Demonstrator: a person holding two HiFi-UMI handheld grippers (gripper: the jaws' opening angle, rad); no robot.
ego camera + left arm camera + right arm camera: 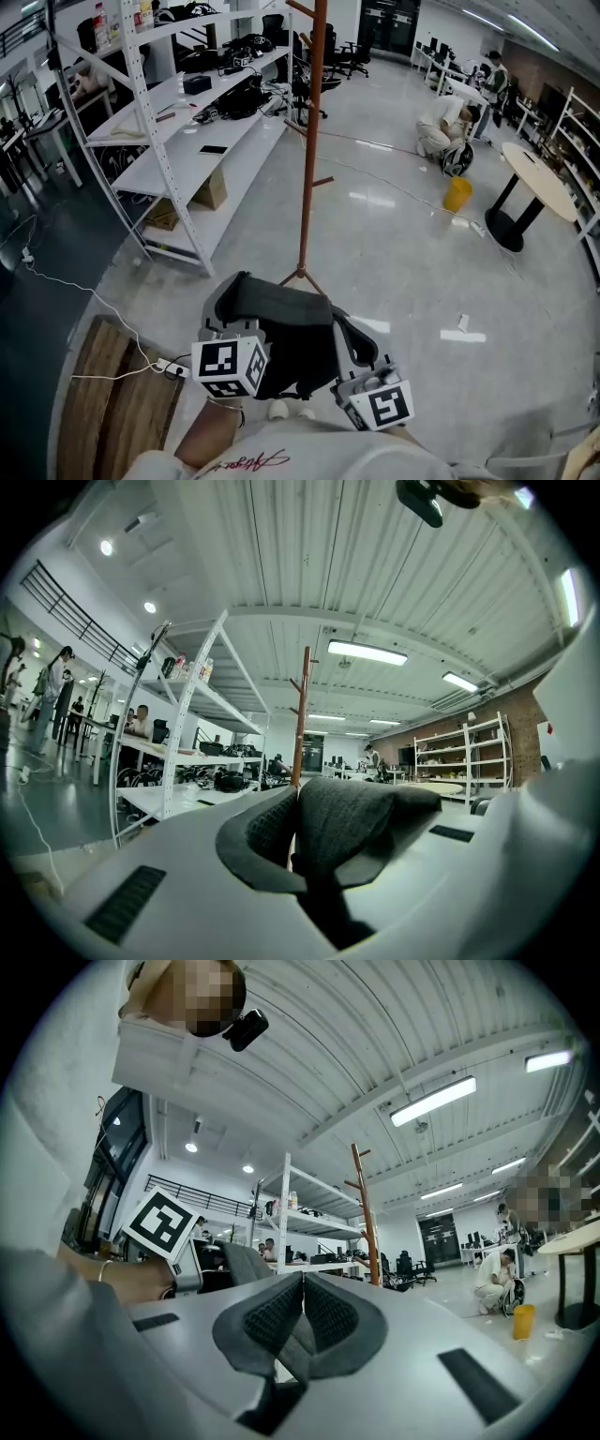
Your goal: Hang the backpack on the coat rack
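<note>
In the head view the grey and black backpack (281, 323) hangs in front of me, between my two grippers. My left gripper (242, 342) is at its left side; in the left gripper view (298, 817) the pads are shut on a fold of its dark fabric (347, 817). My right gripper (361, 375) is at the bag's right side, by a strap loop. In the right gripper view (303, 1312) the pads meet, with a thin grey strip between their lower edges. The brown coat rack (309, 141) stands just beyond the bag, with its pole (301, 714) straight ahead.
White shelving (187, 122) loaded with gear runs along the left. A wooden pallet (112, 394) and a white cable lie at lower left. Farther off are a crouching person (441, 127), a yellow bucket (457, 194) and a round table (539, 178).
</note>
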